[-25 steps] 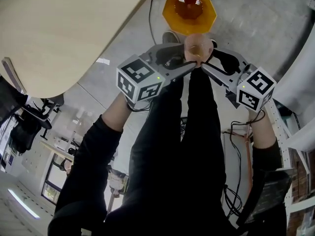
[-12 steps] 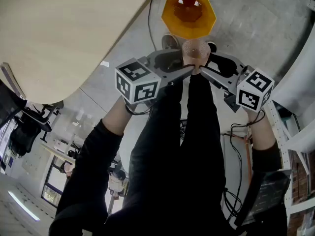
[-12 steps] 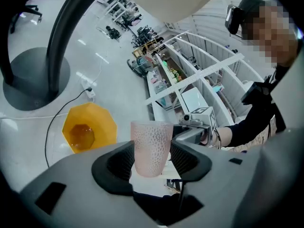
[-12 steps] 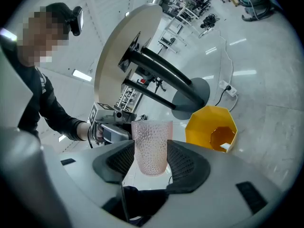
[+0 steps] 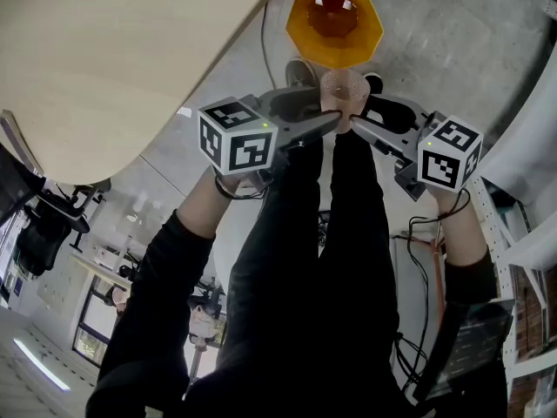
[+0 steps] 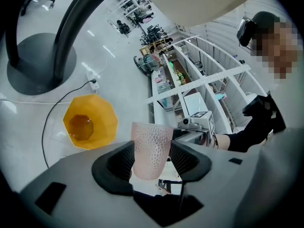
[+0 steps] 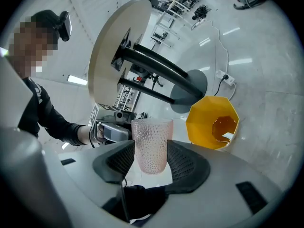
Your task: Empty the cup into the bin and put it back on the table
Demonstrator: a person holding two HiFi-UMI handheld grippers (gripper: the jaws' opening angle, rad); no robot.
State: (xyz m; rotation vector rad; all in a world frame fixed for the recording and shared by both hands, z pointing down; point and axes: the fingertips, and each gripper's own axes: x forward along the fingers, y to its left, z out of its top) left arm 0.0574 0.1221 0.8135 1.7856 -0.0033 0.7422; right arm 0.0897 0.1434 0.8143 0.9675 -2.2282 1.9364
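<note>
A clear pinkish dimpled cup [image 5: 345, 88] hangs over the floor just short of the yellow bin [image 5: 334, 24]. My left gripper [image 5: 336, 120] and right gripper [image 5: 356, 122] meet on it from either side. In the left gripper view the cup [image 6: 151, 148] sits pressed between the ribbed pads of the left gripper [image 6: 151, 161], with the bin [image 6: 90, 121] beyond on the left. In the right gripper view the cup [image 7: 152, 145] is pinched by the right gripper [image 7: 152, 161], and the bin [image 7: 212, 122] is to the right. What the cup holds is unclear.
The round pale table [image 5: 113, 50] fills the upper left of the head view; its dark pedestal [image 7: 187, 87] stands beside the bin. A cable [image 6: 45, 132] runs over the floor. The person's dark-trousered legs [image 5: 322, 277] are below the grippers. White shelving [image 6: 209, 89] stands farther off.
Both grippers have carried the cup a little farther from the person, closer to the bin. The left gripper's marker cube has turned slightly. Both grips are unchanged.
</note>
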